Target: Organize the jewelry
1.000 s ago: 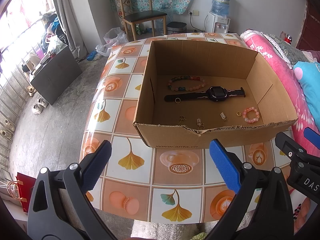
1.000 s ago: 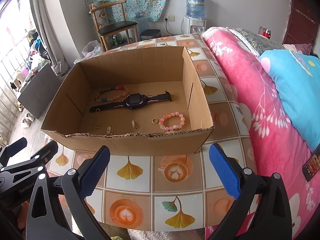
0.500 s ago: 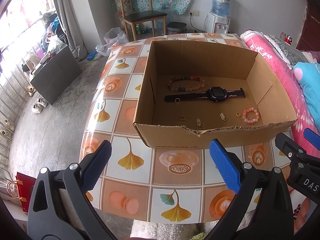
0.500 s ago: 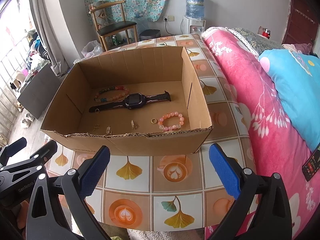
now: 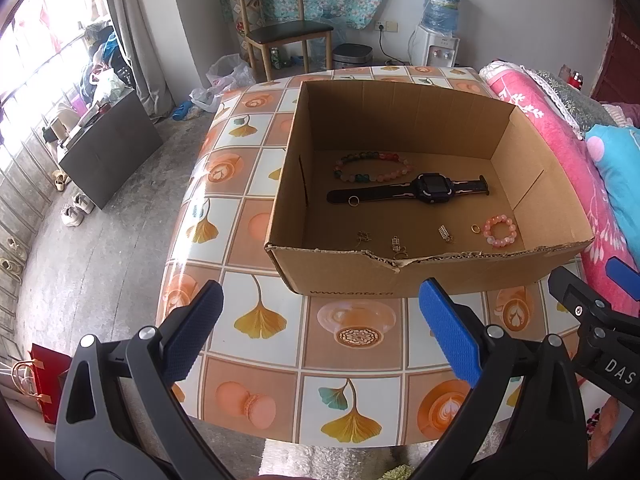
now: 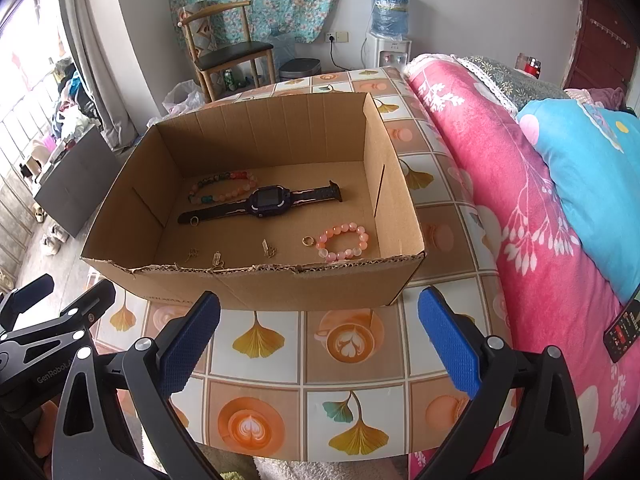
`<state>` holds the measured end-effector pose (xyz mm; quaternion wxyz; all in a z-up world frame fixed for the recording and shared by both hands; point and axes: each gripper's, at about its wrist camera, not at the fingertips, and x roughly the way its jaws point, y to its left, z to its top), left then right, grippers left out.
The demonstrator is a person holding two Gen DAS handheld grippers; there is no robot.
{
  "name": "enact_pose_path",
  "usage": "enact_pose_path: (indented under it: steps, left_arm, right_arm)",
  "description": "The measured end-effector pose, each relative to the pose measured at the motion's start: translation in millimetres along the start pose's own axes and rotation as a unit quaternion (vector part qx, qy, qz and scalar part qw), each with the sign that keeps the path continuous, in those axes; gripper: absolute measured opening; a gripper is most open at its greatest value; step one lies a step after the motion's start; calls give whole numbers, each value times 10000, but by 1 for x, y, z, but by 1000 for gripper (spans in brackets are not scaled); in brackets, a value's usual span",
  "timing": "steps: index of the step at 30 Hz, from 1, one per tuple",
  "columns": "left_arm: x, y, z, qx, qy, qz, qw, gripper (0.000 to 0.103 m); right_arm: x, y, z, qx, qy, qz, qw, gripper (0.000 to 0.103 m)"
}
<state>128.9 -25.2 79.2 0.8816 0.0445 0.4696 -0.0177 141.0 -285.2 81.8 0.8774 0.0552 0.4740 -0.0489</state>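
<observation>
— Jewelry all sat on the floor of the box (image 5: pixel 420 276), didn't it?

— It did. The watch (image 6: pixel 276 200) lay across the middle, with the mixed-bead bracelet (image 6: pixel 224 188) just behind it and touching the strap. The pink bracelet (image 6: pixel 343 242) was near the front right corner, a small ring (image 6: pixel 307 241) just beside it, and three tiny gold charms (image 6: pixel 267 249) ran along the front wall. A second ring (image 5: pixel 353 201) rested against the strap's left end.

— And the claws?

— Both were spread wide and held nothing. The left gripper (image 5: pixel 320 332) and the right gripper (image 6: pixel 318 330) hung above the table (image 5: pixel 260 360), short of the box's torn front edge — neither was inside it.

— So what worried you?

— The charms, mostly. They looked thin and flat, tucked close under the front wall; broad pads coming down over that edge could have pushed them about rather than pinched them, or caught the wall and shoved the whole box along the glossy cloth.

— Anything else?

— The rings each lay beside something bigger. A loose pinch at the pink bracelet might have dragged its ring along — and lifting the watch could have snagged the beads leaning on it. Beaded loops roll, too, so an off-centre squeeze might have squirted one sideways.
</observation>
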Motion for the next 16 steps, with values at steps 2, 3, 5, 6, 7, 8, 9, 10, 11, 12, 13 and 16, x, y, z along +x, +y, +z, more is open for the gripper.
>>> enact_pose_path:
  steps: [2, 3, 5, 6, 7, 8, 9, 10, 11, 12, 13, 16]
  left_arm:
    - [0, 1, 1, -3, -1, 0, 10000, 95]
    - [0, 0, 0, -5, -1, -2, 10000, 95]
    - [0, 1, 1, -9, 5, -4, 10000, 95]
    - [0, 1, 1, -9, 3, -2, 10000, 95]
    - [0, 0, 0, -14, 5, -4, 10000, 95]
    - [0, 0, 1, -11, 6, -7, 10000, 95]
    - [0, 0, 0, -10, 9, -12, 10000, 95]
    - [1, 1, 1, -7, 10, -12, 10000, 95]
    - [1, 0, 1, -6, 8, -12, 10000, 95]
    - [1, 1, 1, -9, 9, -8, 10000, 95]
    - [1, 0, 1, -10, 16, -15, 10000, 95]
    - [1, 0, 0, -23, 26, -17, 10000, 95]
  right_arm:
    - [0, 0, 0, 3, 1, -1, 10000, 97]
    - [0, 0, 0, 6, 2, -3, 10000, 97]
    - [0, 0, 0, 4, 9, 2, 10000, 97]
    - [0, 0, 0, 4, 8, 5, 10000, 97]
    - [0, 0, -1, 6, 10, 4, 10000, 97]
    - [0, 0, -1, 2, 9, 4, 10000, 97]
    - [0, 0, -1, 1, 10, 0, 10000, 97]
    - [0, 0, -1, 7, 11, -2, 10000, 97]
    - [0, 0, -1, 11, 15, 1, 10000, 97]
    - [0, 0, -1, 10, 14, 6, 10000, 97]
    - [0, 0, -1, 14, 19, 2, 10000, 97]
    - [1, -1, -2, 19, 18, -6, 10000, 97]
